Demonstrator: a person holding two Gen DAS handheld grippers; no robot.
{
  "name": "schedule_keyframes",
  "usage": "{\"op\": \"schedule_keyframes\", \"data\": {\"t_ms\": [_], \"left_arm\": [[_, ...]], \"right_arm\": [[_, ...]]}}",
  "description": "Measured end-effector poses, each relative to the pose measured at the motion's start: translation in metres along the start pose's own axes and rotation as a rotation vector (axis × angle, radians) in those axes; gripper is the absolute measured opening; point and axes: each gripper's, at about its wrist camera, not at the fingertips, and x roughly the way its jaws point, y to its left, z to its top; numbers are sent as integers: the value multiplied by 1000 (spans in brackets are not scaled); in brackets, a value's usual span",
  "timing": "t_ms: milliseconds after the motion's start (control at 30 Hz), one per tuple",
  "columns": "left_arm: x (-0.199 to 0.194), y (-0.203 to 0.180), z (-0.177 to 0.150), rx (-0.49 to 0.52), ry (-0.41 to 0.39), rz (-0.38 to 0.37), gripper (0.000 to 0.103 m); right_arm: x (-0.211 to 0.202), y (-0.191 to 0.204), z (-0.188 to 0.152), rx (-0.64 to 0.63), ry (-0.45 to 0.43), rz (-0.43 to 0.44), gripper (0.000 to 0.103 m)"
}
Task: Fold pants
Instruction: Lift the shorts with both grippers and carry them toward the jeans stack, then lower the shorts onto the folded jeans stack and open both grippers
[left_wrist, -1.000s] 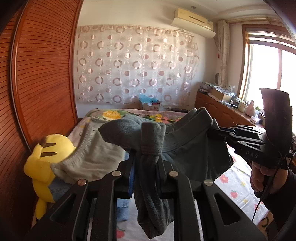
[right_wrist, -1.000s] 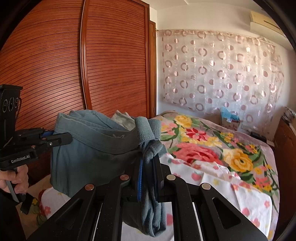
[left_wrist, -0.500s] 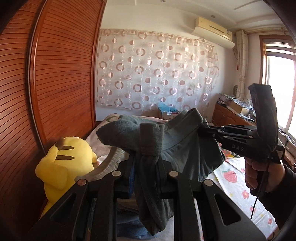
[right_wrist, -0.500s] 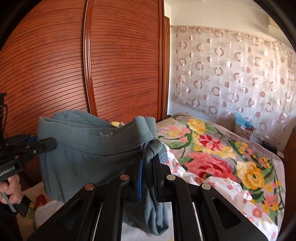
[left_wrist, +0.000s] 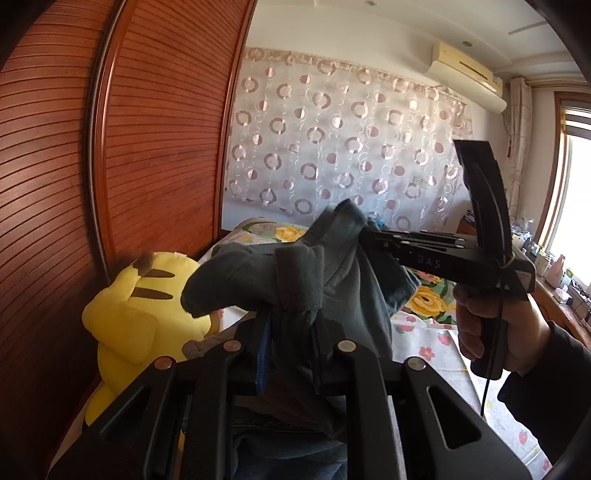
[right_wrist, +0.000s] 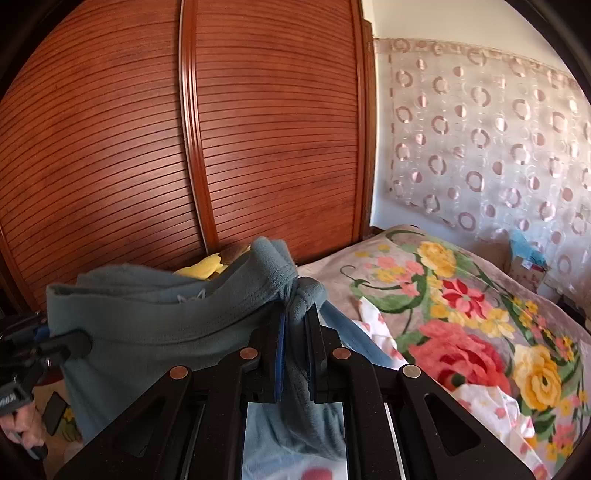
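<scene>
Grey-blue pants (left_wrist: 351, 295) hang in the air between my two grippers, above the bed. In the left wrist view my left gripper (left_wrist: 291, 328) is shut on a bunched fold of the fabric, which droops over and below its fingers. My right gripper (left_wrist: 369, 238), held by a hand (left_wrist: 480, 325), comes in from the right and pinches the other end of the waistband. In the right wrist view my right gripper (right_wrist: 293, 314) is shut on a knot of the pants (right_wrist: 166, 325). There my left gripper (right_wrist: 66, 341) grips the cloth's far left edge.
A slatted wooden wardrobe (right_wrist: 258, 147) fills the left side. A yellow plush toy (left_wrist: 136, 314) sits against it by the bed. A floral blanket (right_wrist: 461, 314) and a white printed sheet (left_wrist: 436, 350) cover the bed. A patterned curtain (left_wrist: 351, 147) hangs behind.
Both grippers have swung left toward the wardrobe with the pants held between them. The two grippers have drawn closer together, so the stretched fabric looks narrower and more bunched.
</scene>
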Motion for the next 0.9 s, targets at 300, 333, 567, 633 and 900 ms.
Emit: {"op": "schedule_keyframes", "data": {"t_ms": [300,333,567,633,900], "left_arm": [[16,12,-14,-19,48,45,19],[18,13,-16,-21,54,48,19],[5,12,-13,5,49,59,30],[-6,11,-9,17,18,64,49],[-7,-6,-5,83,32,22,55]], "right_arm": [[47,-9,1,-15,35,31,9],[48,-11,-1,-8,37,29,9],[26,-19,-1,45,7,19,30],[11,-22,-2,50,-26,7,30],[-8,-22,-23,49,-15,66,30]]}}
